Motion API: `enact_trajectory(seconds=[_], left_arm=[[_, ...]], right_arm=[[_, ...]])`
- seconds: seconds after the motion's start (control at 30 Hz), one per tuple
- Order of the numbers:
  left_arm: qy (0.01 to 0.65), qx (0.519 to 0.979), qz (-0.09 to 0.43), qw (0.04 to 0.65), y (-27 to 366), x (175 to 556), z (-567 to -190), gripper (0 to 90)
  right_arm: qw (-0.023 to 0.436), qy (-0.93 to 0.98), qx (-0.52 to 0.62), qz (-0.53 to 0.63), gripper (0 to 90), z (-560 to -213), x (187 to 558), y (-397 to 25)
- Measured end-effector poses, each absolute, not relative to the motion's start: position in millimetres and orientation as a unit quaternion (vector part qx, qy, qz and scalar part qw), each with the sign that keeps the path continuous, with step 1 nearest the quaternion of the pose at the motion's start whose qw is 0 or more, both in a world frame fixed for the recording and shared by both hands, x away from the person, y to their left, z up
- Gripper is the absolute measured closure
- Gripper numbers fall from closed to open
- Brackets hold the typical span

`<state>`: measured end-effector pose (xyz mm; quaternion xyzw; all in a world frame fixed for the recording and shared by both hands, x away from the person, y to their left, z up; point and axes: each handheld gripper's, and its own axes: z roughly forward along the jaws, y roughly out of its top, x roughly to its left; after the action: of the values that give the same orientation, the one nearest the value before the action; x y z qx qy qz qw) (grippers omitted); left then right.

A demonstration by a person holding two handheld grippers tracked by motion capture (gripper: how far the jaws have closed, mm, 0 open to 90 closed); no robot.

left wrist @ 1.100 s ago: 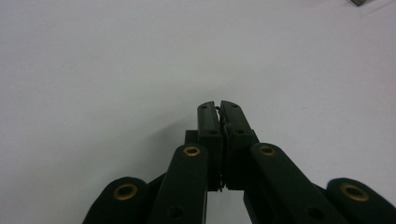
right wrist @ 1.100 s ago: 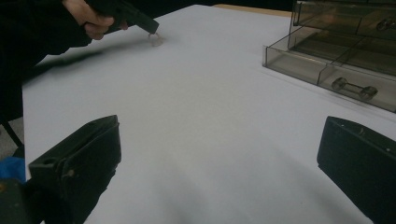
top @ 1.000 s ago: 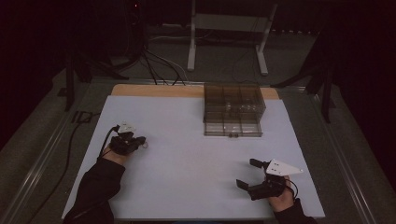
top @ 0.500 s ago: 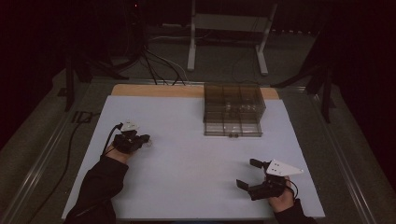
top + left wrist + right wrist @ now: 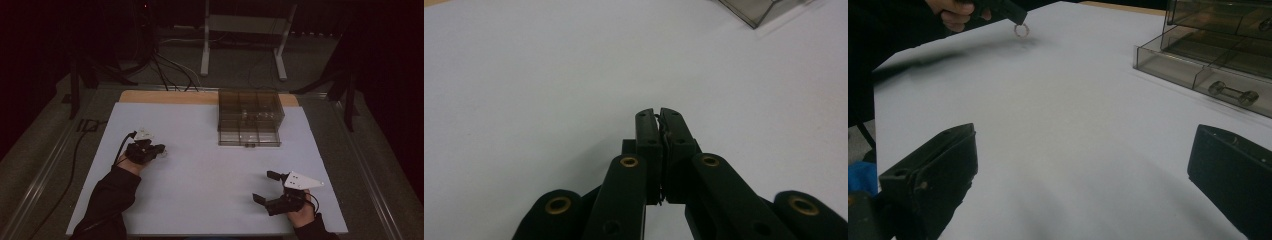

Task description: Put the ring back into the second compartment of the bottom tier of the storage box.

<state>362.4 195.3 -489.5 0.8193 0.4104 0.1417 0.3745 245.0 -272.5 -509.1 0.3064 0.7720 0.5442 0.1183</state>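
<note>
Left gripper (image 5: 161, 149): left-centre of the high view, fingers (image 5: 647, 131) pressed together on a small ring (image 5: 1021, 30); the ring hangs below the tips, just above the desk (image 5: 200, 175), at the upper left of the right gripper view.
Right gripper (image 5: 266, 186): lower right of the high view, fingers (image 5: 933, 170) spread wide, holding nothing, resting low over the desk.
Box (image 5: 249, 119): clear compartment organiser at the upper centre of the high view, well apart from both grippers; a small dumbbell-shaped part (image 5: 1234, 92) lies in a front compartment.
Step in hand: probably carrying the lifted ring toward the box.
Next move: likely a travel up and to the right in the high view, then a release over an open compartment; the thin ring calls for a steady pinch.
</note>
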Motion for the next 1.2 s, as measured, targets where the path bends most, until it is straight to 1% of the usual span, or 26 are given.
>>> enact_trajectory(seconds=[0.53, 1.2], left_arm=[[0.393, 0.830, 0.138, 0.370, 175.7, 367.8, -485.4, 89.9], [0.367, 0.836, 0.124, 0.388, 157.9, 373.0, -478.2, 89.8]], right_arm=[[0.118, 0.769, 0.311, 0.546, 0.0, -508.7, 244.9, -274.3], [0.118, 0.767, 0.310, 0.549, 0.0, -507.9, 243.9, -274.5]])
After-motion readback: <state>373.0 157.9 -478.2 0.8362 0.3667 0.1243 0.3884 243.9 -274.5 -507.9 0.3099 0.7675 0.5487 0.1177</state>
